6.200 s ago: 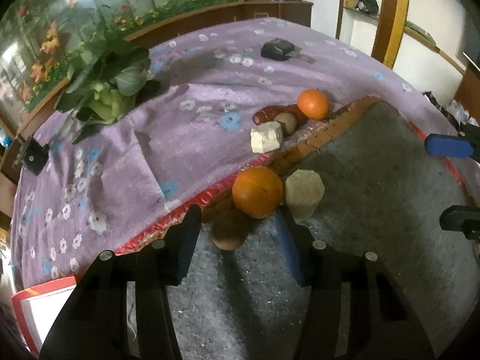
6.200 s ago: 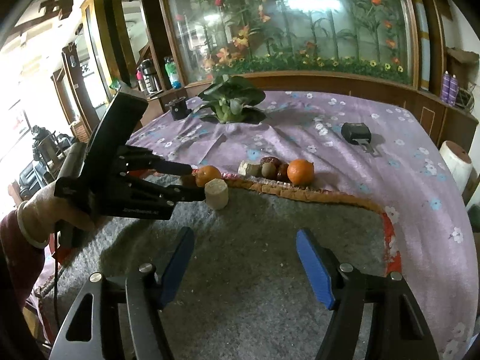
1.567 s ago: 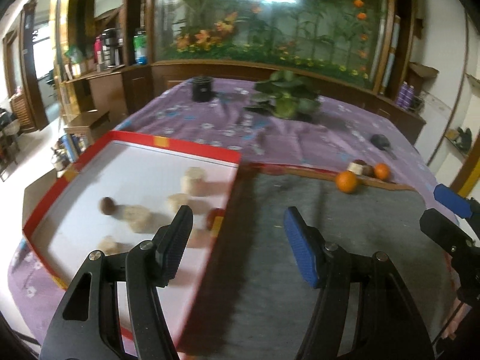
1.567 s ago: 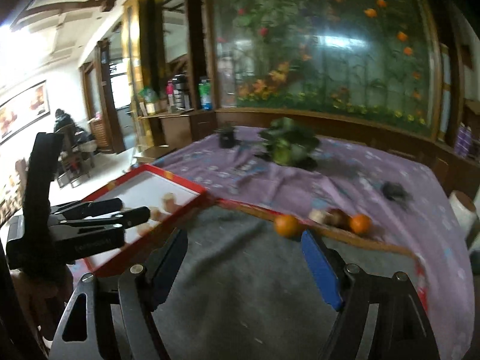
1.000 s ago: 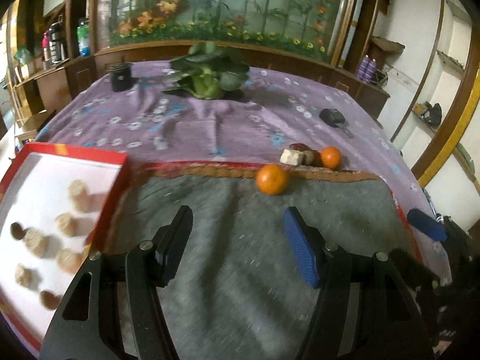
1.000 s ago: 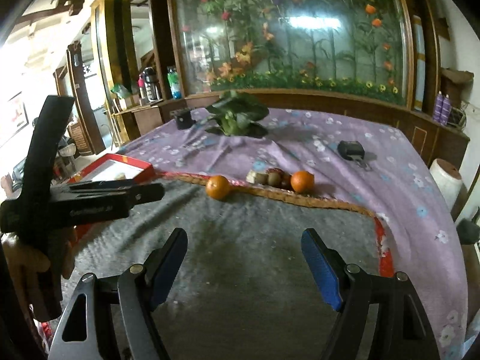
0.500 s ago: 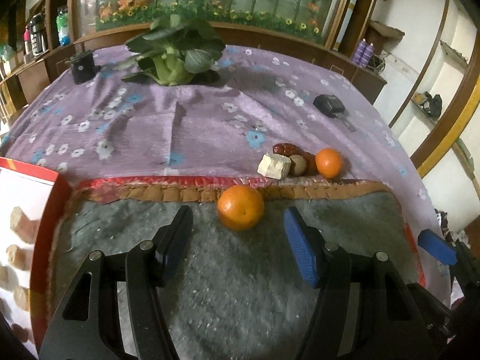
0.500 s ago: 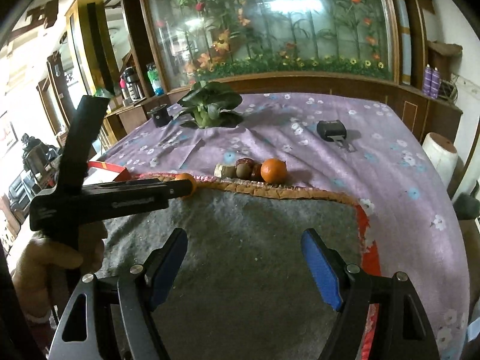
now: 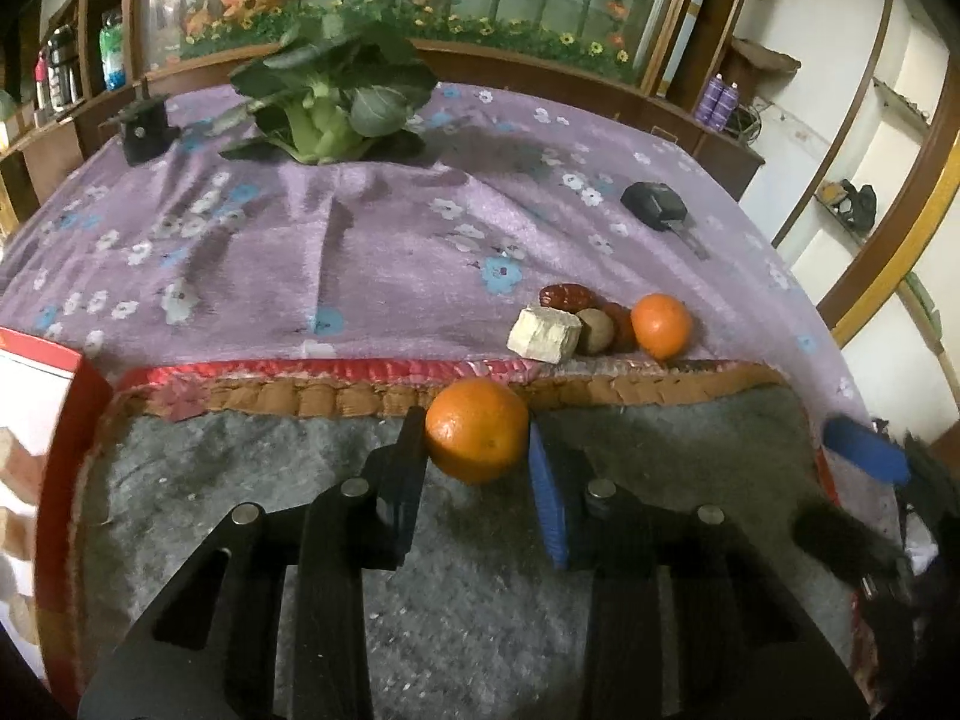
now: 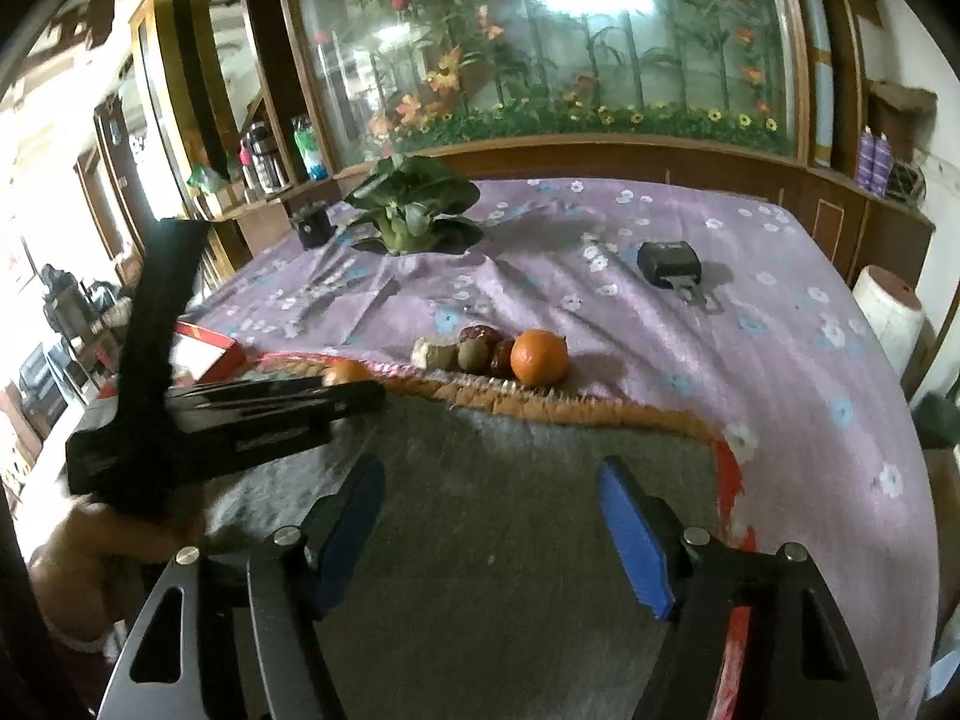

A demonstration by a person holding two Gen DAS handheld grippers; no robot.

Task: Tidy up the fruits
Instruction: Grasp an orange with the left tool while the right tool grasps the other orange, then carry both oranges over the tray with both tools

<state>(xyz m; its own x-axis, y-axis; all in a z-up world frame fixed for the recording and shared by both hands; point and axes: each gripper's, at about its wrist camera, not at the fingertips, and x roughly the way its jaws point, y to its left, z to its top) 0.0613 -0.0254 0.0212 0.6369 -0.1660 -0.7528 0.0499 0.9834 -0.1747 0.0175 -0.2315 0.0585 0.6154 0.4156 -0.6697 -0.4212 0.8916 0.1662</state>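
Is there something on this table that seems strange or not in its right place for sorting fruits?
Yes. A pale cut block lies among the fruit beside the small orange, though similar pale pieces sit in the red tray. A leafy green vegetable and a black car key also lie on the purple cloth.

You've got orange fruit (image 9: pixel 477 429), grey mat (image 9: pixel 468 588), purple cloth (image 9: pixel 360 252) with white-blue flowers, red-rimmed white tray (image 9: pixel 57 396).

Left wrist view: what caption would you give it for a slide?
Left gripper closing around an orange at the grey mat's far edge, with more fruit waiting on the purple cloth beyond.
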